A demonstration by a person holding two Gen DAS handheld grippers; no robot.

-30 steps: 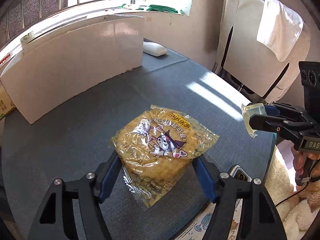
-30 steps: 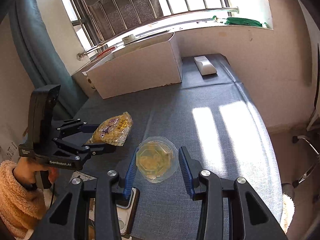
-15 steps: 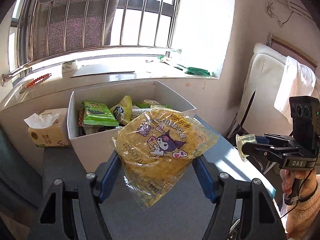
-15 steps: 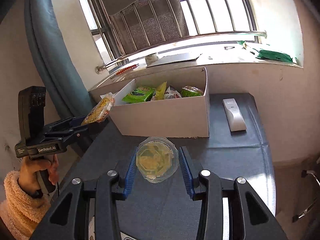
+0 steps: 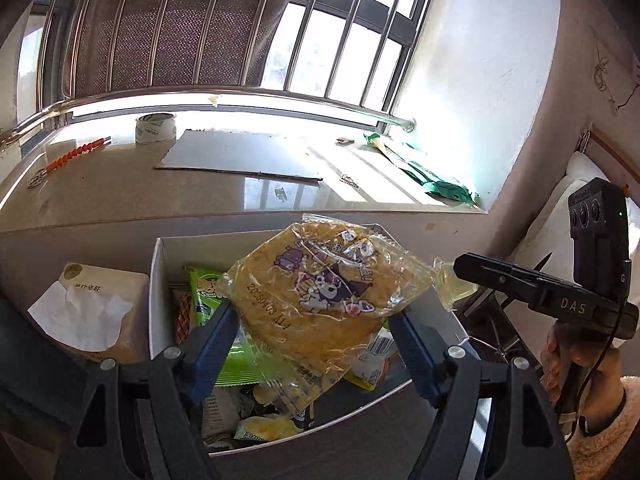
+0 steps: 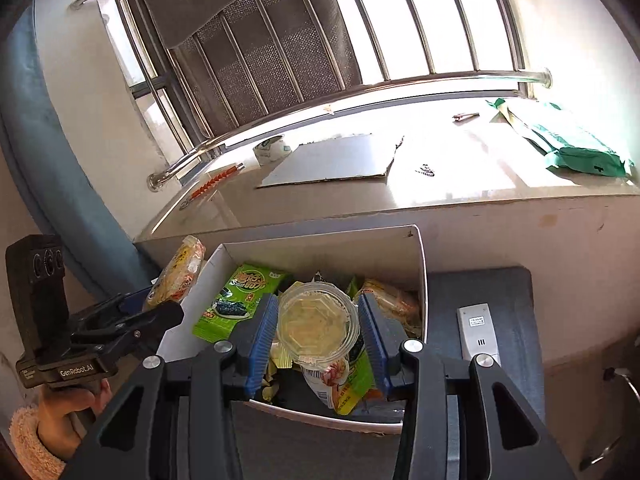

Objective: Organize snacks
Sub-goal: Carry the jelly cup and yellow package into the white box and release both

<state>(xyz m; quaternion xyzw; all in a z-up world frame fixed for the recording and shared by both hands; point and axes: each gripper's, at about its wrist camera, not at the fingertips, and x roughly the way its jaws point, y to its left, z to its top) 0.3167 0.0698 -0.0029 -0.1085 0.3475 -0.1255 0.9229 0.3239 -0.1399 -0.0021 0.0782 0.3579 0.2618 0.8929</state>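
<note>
Left wrist view: the left gripper has its jaws pinching a clear bag of yellow snacks printed with a cartoon figure, held in the air above the open white box. The box already holds several packets, among them a green packet. It stands on a dark grey worktop, pushed against the wall under a pale stone windowsill. On the sill lie a roll of tape, a flat sheet of cardboard and a green pouch; metal window bars rise behind, with bright daylight coming through. A tissue pack sits just left of the box. At the right edge, the right gripper holds a clear cup beside the box.

Right wrist view: the right gripper has its jaws pinching a clear round cup of yellowish snack, held over the box interior above the green seaweed packet and other wrappers. A white remote lies on the worktop just right of the box. At left, the left gripper grips the yellow bag near the box's left wall, with a blue curtain behind it.
</note>
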